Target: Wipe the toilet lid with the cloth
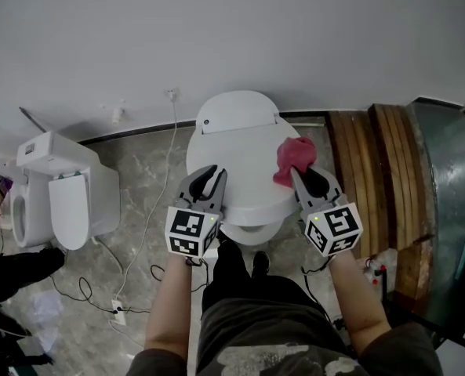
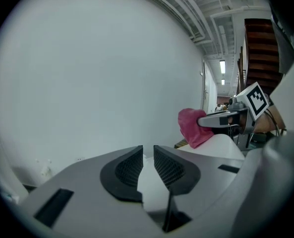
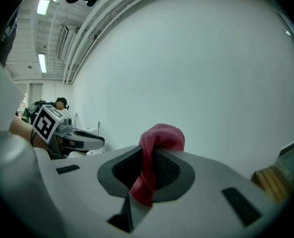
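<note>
**Pink cloth point(image 3: 159, 138) clamped in right gripper point(image 1: 304, 175)**

Pinched tight between both pads, bunched past the tips, over the right edge of the closed toilet lid point(image 1: 240, 171). Off to the left, left gripper point(image 1: 208, 175) above the lid's near edge: narrowly parted, holding nothing.

Your cloth point(image 1: 295, 161) is soft pink fabric, matt and slightly fuzzy. The toilet lid point(image 1: 236, 151) looks smooth, glossy white, plastic or ceramic. Your left gripper point(image 1: 209, 171) and right gripper point(image 1: 301, 172) have matt grey plastic shells, with 2 black finely gridded pads point(image 2: 169, 168) each. The floor point(image 1: 138, 210) is polished grey marbled stone, the wall point(image 1: 216, 37) matt white, the planks point(image 1: 373, 171) bare brown wood.
</note>
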The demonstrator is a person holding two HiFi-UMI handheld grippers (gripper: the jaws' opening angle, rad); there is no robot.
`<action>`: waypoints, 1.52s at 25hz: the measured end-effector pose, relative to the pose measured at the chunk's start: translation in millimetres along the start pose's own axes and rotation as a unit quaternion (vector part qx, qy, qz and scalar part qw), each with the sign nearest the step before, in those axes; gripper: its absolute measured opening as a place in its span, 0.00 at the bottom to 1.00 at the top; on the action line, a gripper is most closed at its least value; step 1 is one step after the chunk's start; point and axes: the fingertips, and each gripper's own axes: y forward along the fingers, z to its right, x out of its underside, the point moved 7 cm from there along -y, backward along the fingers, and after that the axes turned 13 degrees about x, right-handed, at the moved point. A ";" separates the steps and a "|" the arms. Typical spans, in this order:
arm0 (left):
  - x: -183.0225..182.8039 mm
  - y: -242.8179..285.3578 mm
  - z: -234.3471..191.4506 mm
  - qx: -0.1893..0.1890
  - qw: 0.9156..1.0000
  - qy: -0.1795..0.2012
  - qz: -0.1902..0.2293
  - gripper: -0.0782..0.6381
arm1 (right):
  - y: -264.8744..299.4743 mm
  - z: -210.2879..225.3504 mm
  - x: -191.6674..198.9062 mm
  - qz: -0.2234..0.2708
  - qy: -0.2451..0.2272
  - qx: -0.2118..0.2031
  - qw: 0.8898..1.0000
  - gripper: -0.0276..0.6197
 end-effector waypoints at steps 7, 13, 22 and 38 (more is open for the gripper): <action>56.0 -8.9 23.4 -0.013 0.999 -0.021 -0.026 0.22 | -12.7 -0.8 58.8 -0.049 0.006 -0.010 0.999 0.11; 107.6 -8.7 35.4 -0.010 0.996 -0.058 -0.068 0.22 | -15.1 -0.2 110.0 -0.095 0.009 -0.012 0.995 0.11; 194.5 -3.3 46.8 -0.027 0.991 -0.080 -0.102 0.22 | -14.2 -6.0 187.6 -0.159 0.013 -0.018 0.987 0.11; 290.3 20.4 48.8 -0.022 0.980 -0.120 -0.158 0.22 | 6.6 -1.7 282.8 -0.202 0.024 -0.003 0.979 0.11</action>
